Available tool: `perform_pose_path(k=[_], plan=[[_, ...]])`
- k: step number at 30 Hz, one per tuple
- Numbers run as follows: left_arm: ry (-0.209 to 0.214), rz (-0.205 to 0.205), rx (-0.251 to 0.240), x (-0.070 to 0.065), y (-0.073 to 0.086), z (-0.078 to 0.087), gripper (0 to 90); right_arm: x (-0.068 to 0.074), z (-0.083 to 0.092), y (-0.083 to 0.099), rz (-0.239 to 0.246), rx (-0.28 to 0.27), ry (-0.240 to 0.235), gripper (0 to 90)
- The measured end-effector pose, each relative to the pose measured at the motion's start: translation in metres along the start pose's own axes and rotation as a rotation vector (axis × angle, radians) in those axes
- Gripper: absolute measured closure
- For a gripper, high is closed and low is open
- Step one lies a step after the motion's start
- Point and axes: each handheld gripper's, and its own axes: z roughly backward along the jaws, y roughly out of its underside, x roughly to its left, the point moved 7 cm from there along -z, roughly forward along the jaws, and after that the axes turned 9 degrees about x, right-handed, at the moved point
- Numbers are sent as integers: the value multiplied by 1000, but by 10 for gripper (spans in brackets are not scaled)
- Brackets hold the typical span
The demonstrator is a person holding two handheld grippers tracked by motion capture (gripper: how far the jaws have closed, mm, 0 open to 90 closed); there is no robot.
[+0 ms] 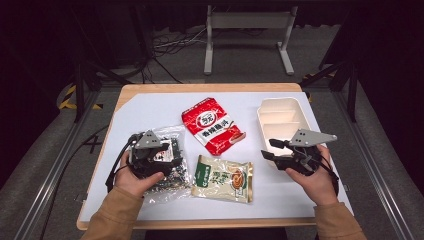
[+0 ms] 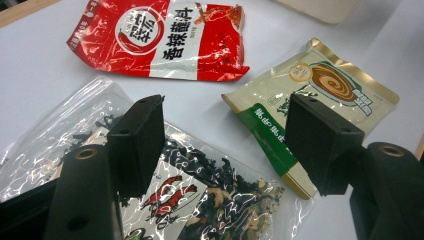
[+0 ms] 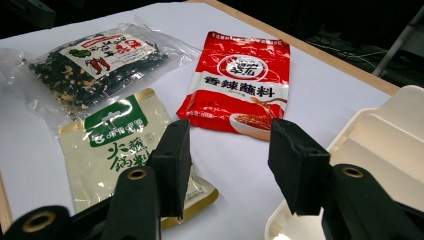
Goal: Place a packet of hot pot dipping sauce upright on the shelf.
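Three packets lie on the white table (image 1: 150,107), with a cream divided box (image 1: 283,122) at its right edge. Your left gripper (image 1: 159,150) hangs above the clear bag of dried dark flakes (image 2: 210,200) at the left of the table; in the left gripper view its jaws stand apart with nothing clamped, one over the bag and the other over the edge of the beige-and-green pouch (image 2: 310,95). Your right gripper (image 1: 267,149) hovers over the near corner of the box, jaws parted and empty, facing the red sachet (image 3: 240,82). This looks like the approach before a first pick. Next you would probably lower the left jaws astride a fold of the slippery film and close.
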Motion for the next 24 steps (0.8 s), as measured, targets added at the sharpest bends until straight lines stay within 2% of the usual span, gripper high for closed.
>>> perform_pose_path(k=[10,16,18,24], plan=[[18,-24,28,-9,-3,-11,311,2,-1,1,6,6,-3,485],[53,-18,37,-14,-5,-20,313,2,-2,2,2,8,-6,476],[62,-23,54,-15,-4,-26,326,3,-2,3,0,10,-5,470],[124,17,93,-16,2,-43,365,4,-2,4,-6,11,-8,459]])
